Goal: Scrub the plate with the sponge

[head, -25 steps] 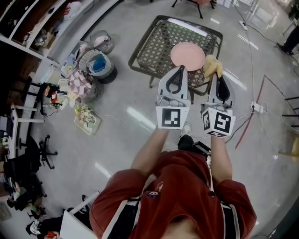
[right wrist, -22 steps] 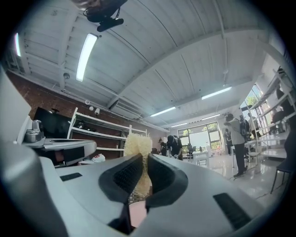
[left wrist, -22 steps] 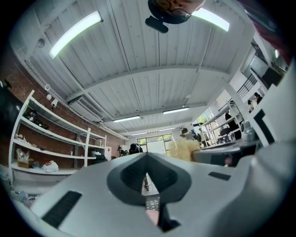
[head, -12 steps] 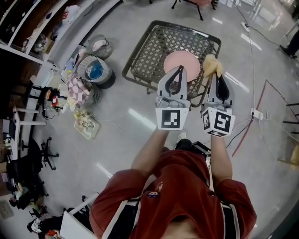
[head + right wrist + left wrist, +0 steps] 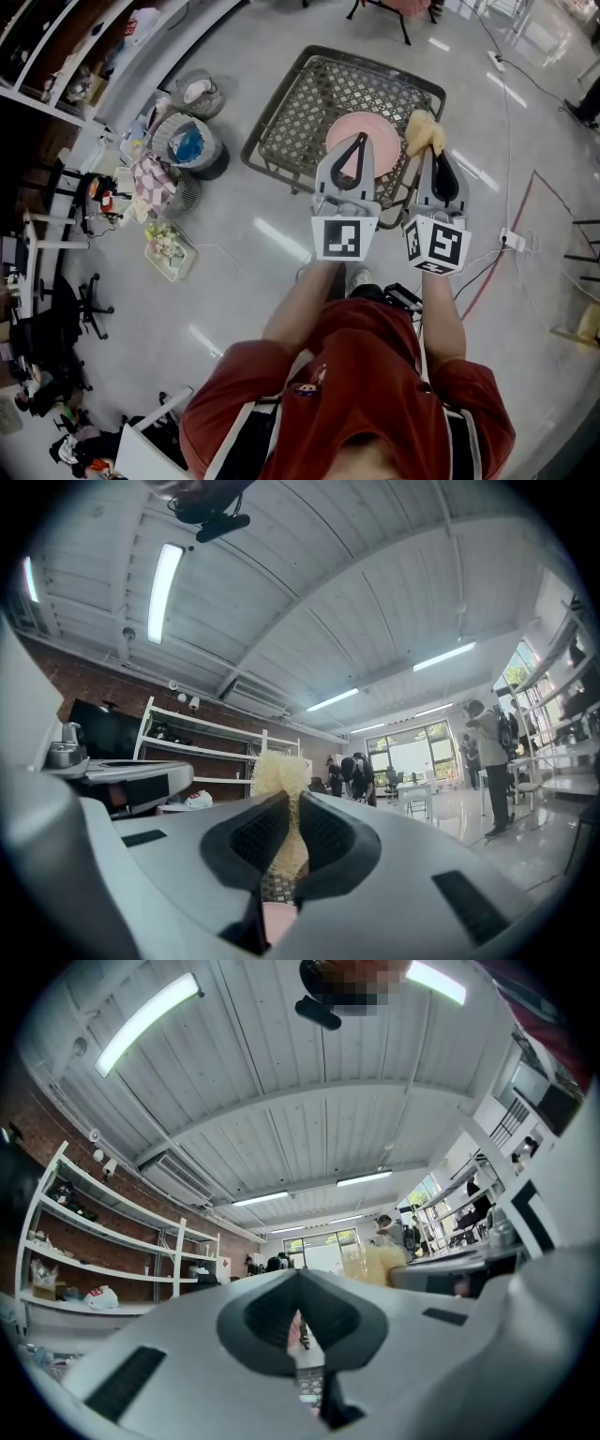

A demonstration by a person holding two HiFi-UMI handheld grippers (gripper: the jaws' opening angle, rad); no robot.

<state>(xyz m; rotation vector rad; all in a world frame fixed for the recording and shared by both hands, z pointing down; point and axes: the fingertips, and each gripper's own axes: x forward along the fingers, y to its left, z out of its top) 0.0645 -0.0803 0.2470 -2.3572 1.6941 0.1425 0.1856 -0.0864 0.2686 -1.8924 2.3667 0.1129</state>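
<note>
Here, left hand-held gripper (image 5: 359, 137) overlaps plate (image 5: 382, 129); baskets (image 5: 192, 141) nearby

Right gripper (image 5: 289, 803) jaws clamped on yellow sponge (image 5: 279, 771), whose top pokes past the tips. Sliver of pink plate (image 5: 281, 926) shows below the jaws.

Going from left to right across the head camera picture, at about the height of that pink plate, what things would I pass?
checkered cloth → round basket with something blue inside → pink plate → yellow sponge
</note>
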